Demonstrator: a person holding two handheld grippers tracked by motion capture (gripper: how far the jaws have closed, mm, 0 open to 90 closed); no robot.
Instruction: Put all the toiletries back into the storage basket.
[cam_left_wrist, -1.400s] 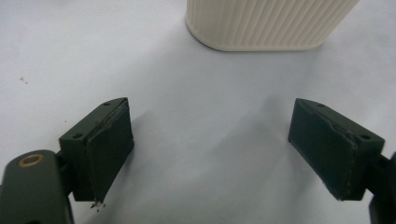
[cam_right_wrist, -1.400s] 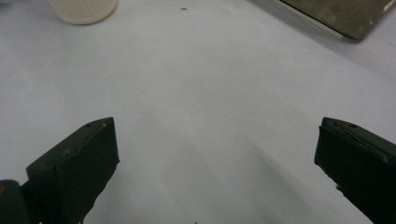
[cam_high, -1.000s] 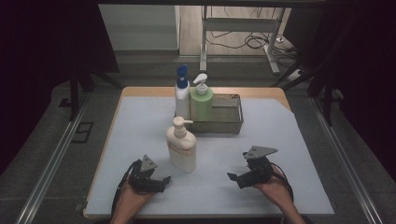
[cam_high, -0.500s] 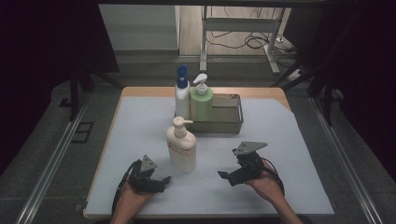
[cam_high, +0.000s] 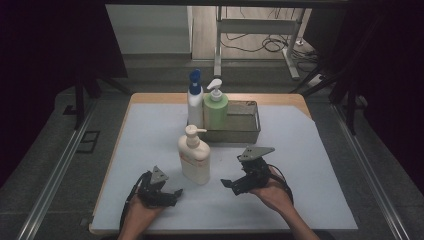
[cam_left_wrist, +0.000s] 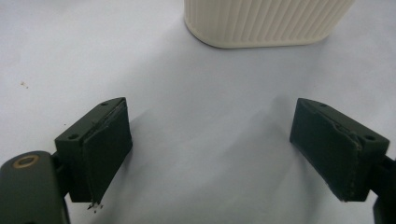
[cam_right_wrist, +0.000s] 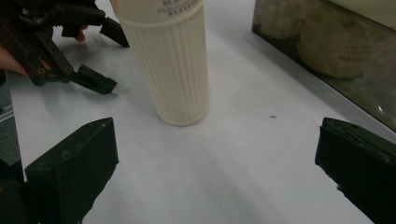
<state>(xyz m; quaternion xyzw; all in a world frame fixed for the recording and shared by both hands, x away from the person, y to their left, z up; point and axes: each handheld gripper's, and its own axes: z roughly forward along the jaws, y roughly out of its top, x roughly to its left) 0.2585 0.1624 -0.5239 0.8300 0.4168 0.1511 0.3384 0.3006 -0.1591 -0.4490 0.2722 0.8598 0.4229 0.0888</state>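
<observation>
A cream pump bottle (cam_high: 194, 159) stands upright on the white mat, in front of a metal basket (cam_high: 246, 123). My left gripper (cam_high: 173, 195) rests low on the mat just left of the bottle, open and empty; its own view (cam_left_wrist: 219, 154) shows the bottle's ribbed base (cam_left_wrist: 266, 23) a short way ahead. My right gripper (cam_high: 229, 185) is held just right of the bottle, jaws wide open and pointed at it. In the right gripper view (cam_right_wrist: 219, 158) the cream bottle (cam_right_wrist: 173, 65) stands ahead, apart from both jaws, with the left gripper (cam_right_wrist: 65, 56) beyond it.
A green pump bottle (cam_high: 216, 111) and a white spray bottle with a blue cap (cam_high: 194, 100) stand at the basket's left end. The basket wall (cam_right_wrist: 322, 51) lies to the right in the right gripper view. The mat (cam_high: 300, 165) covers a wooden table.
The right gripper has moved left and a little forward, closing in on the cream bottle. The left gripper and the bottles have stayed put.
</observation>
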